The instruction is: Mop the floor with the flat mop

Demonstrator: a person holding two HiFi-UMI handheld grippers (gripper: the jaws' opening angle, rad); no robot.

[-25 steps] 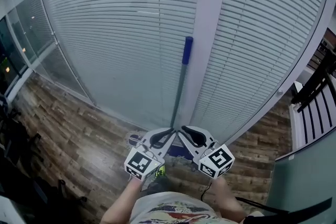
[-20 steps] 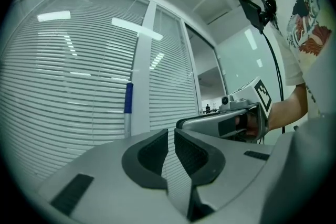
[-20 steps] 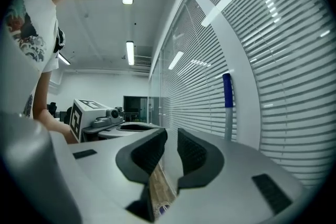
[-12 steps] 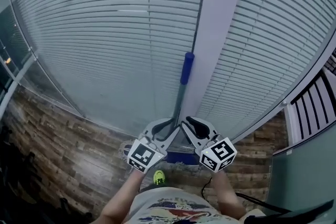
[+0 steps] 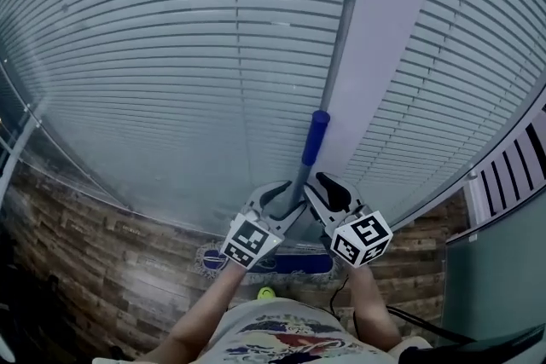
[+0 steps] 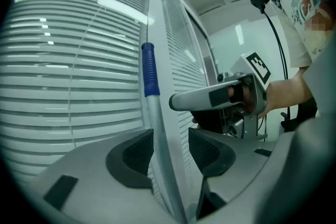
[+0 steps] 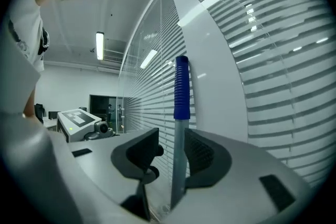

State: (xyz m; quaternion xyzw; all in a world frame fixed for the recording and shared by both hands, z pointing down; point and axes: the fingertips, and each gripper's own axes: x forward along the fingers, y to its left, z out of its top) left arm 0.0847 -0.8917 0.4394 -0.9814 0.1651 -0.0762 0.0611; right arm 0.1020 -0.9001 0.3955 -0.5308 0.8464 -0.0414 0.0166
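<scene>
The flat mop stands upright against the glass wall, its blue head [image 5: 294, 262] on the wood floor. Its grey handle [image 5: 299, 182] with a blue grip [image 5: 315, 138] runs up between both grippers. My left gripper [image 5: 278, 200] has just been opening; the handle [image 6: 157, 134] stands between its pads with a gap on the right side. My right gripper [image 5: 320, 196] has also just been opening; the handle [image 7: 178, 155] rests by its right pad [image 7: 202, 155], clear of the left one. The blue grip [image 7: 181, 86] rises above the jaws.
A glass wall with horizontal blinds [image 5: 171, 81] and a white pillar [image 5: 384, 55] fill the view ahead. Wood flooring [image 5: 85, 243] lies below. A slatted dark frame [image 5: 512, 175] stands at the right. A small yellow-green object [image 5: 266, 293] lies by my feet.
Both grippers carried the mop closer to the wall and pillar. Their jaws, shut on the handle before, now stand apart around it.
</scene>
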